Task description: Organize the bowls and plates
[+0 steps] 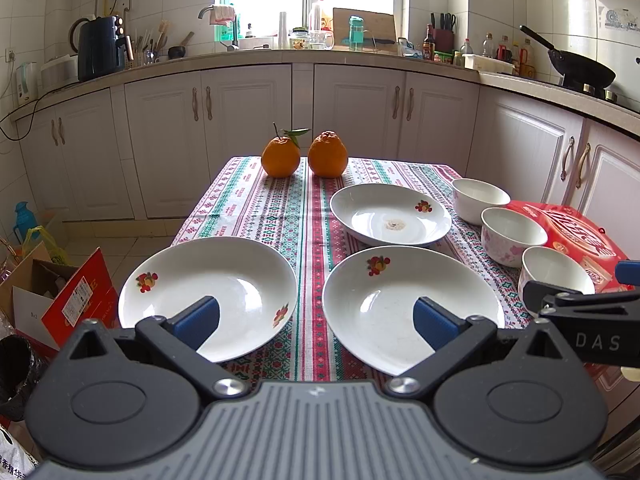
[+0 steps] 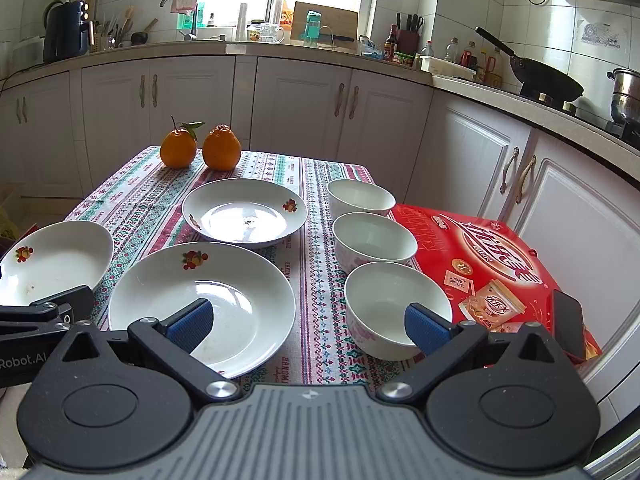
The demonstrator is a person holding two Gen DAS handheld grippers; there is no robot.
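Left gripper (image 1: 316,322) fingers spread wide, holding nothing — hovering above the near edge of the worktop (image 1: 248,200), between the near-left plate (image 1: 224,280) and the near-middle plate (image 1: 400,296). Right gripper (image 2: 308,320) also spread wide and empty, one finger over the near-middle plate (image 2: 224,292), the other over the nearest bowl (image 2: 384,300).

Plates: three white ones with a fruit print, all flat on the patterned cloth, none stacked. Two sit side by side near, apart from each other; the third plate (image 1: 390,214) lies farther back, right of centre, with a small dark smudge in its well.

Bowls: three in a row along the right edge, near to far — nearest bowl, middle bowl (image 2: 374,238), far bowl (image 2: 360,196), just beside one another, upright.

Red box (image 2: 492,264) right of the bowls, a dark phone (image 2: 568,326) lying on its near corner.

Far edge: two oranges (image 1: 304,154) side by side.
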